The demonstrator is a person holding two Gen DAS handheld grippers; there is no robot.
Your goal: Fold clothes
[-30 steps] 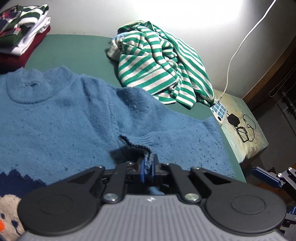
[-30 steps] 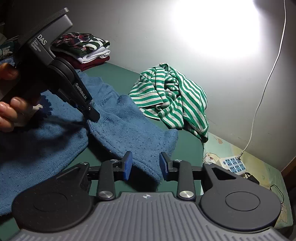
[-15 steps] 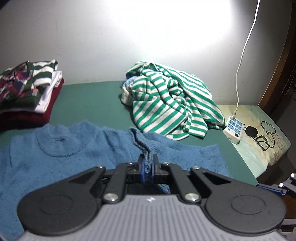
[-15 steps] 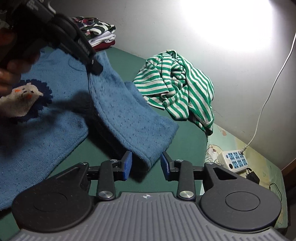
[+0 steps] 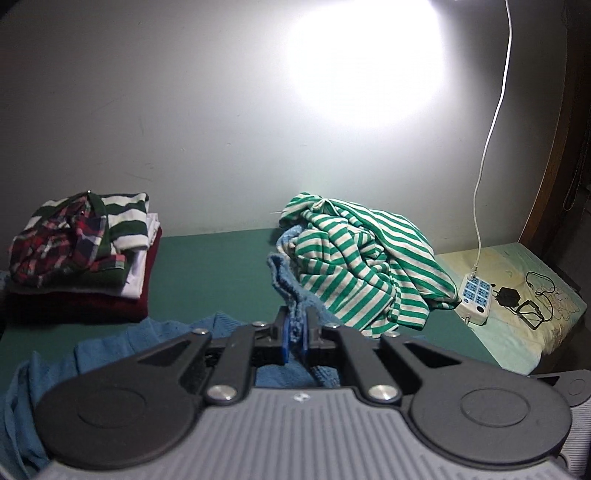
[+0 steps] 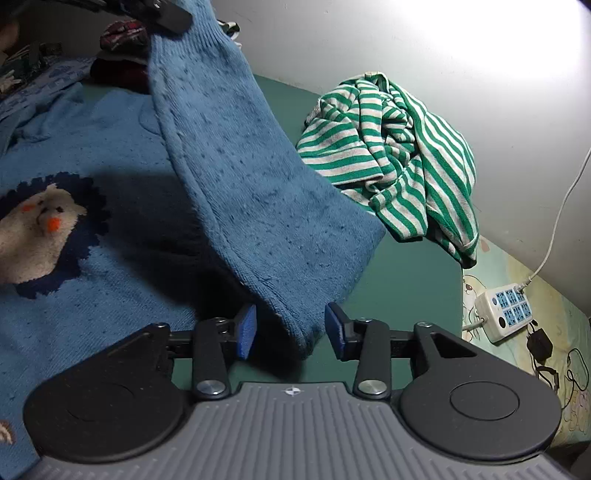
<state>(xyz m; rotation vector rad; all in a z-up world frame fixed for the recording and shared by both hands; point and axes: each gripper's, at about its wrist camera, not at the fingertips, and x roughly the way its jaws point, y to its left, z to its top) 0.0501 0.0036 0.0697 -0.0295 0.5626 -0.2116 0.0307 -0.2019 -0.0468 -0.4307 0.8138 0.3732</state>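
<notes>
A blue knit sweater (image 6: 110, 258) with a white animal patch lies spread on the green bed (image 6: 406, 280). My left gripper (image 5: 294, 341) is shut on the sweater's sleeve cuff and holds it up; it also shows at the top of the right wrist view as the left gripper (image 6: 162, 14). The raised sleeve (image 6: 258, 184) slopes down to a fold. That fold sits between the blue pads (image 6: 245, 328) of my right gripper (image 6: 290, 328), whose jaws are closing and do not press on the cloth.
A crumpled green-and-white striped garment (image 5: 362, 258) lies by the wall. A stack of folded clothes (image 5: 81, 251) stands at the back left. A white power strip (image 5: 476, 299) with cable and black charger rests on the patterned mattress to the right.
The left gripper has lifted the sleeve cuff higher and tilted up toward the wall. The right gripper has moved in until the sleeve's fold sits between its jaws.
</notes>
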